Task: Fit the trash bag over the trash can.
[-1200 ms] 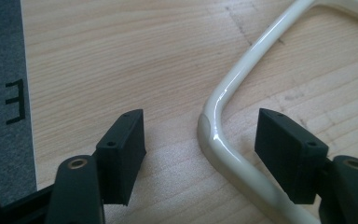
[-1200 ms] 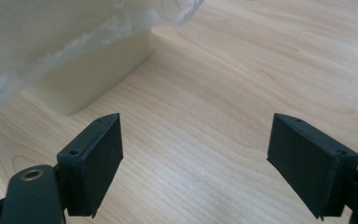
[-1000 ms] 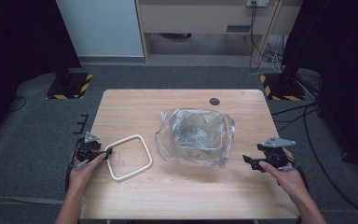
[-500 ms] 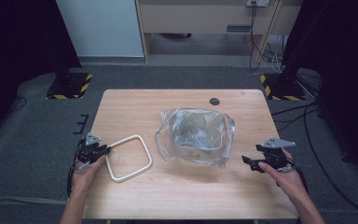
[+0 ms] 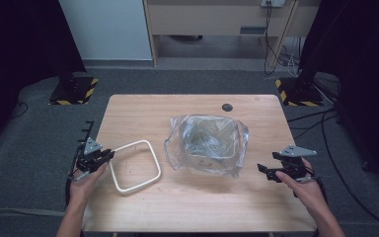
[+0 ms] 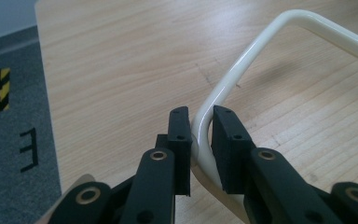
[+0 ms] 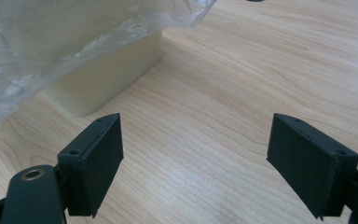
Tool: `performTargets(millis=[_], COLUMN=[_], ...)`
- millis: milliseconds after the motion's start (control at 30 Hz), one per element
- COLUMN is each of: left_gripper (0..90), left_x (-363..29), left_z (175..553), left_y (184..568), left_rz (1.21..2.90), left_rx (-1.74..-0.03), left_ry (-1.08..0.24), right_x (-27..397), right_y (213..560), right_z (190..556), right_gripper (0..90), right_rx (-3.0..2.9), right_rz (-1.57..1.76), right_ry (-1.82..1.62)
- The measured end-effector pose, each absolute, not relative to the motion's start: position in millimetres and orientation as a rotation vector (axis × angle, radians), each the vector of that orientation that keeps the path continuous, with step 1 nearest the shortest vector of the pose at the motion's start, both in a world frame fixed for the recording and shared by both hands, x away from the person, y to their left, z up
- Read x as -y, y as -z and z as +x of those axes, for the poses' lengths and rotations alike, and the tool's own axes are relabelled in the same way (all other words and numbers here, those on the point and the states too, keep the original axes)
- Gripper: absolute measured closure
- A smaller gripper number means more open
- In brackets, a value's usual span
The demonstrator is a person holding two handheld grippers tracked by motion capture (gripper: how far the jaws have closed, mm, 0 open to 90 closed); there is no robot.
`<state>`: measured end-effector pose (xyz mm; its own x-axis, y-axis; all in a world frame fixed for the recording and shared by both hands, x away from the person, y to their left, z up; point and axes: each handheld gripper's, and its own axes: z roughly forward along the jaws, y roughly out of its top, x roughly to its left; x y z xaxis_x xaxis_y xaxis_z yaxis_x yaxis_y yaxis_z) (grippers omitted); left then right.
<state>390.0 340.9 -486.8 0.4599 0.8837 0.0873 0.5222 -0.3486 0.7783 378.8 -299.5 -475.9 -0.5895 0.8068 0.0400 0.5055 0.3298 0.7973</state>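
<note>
A cream rounded-square frame [image 5: 154,159] lies on the left part of the wooden table [image 5: 192,207]. My left gripper [image 5: 106,156] has just been closing and now pinches the frame's near-left corner [image 6: 242,60] between its pads [image 6: 181,135], with that side raised a little. A cream bin [image 7: 107,77] lined with a clear plastic bag [image 5: 208,143] stands mid-table. My right gripper [image 5: 264,171] hovers by the table's right edge. It is open, with bare wood between its fingertips [image 7: 196,158], and the bag [image 7: 51,37] lies ahead to its left.
A small black disc [image 5: 227,107] sits near the table's far edge. Yellow-and-black striped stand bases [image 5: 74,91] [image 5: 296,91] rest on the grey floor beyond both far corners. Cables trail at the right.
The left gripper's jaws closed on the frame's corner and rose slightly with it. The right gripper stayed where it was.
</note>
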Motion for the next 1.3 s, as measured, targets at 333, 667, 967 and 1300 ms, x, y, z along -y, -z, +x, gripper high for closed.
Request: performTargets(millis=[333, 667, 967, 1300], left_gripper=[77.7, 77.8, 77.8, 77.9], left_x=[-342.6, -341.4, -334.8, -323.9], left_z=[384.0, 381.0, 370.1, 358.8], left_y=[466.2, 453.0, 427.4, 397.2], left_rz=[2.021, 2.012, 2.008, 2.025], left_rx=[-1.127, -1.096, -1.037, -0.949], left_ry=[-0.715, -0.730, -0.754, -0.799], right_x=[300.9, 305.5, 308.0, 304.0], right_y=[473.4, 470.2, 463.5, 452.3], right_z=[378.0, 376.5, 374.3, 370.2], right_gripper=[18.0, 18.1, 17.3, 17.1], right_rx=[-2.225, -2.215, -2.204, -2.203], right_rz=[1.171, 1.179, 1.168, 1.141], right_ry=[-1.161, -1.173, -1.198, -1.216])
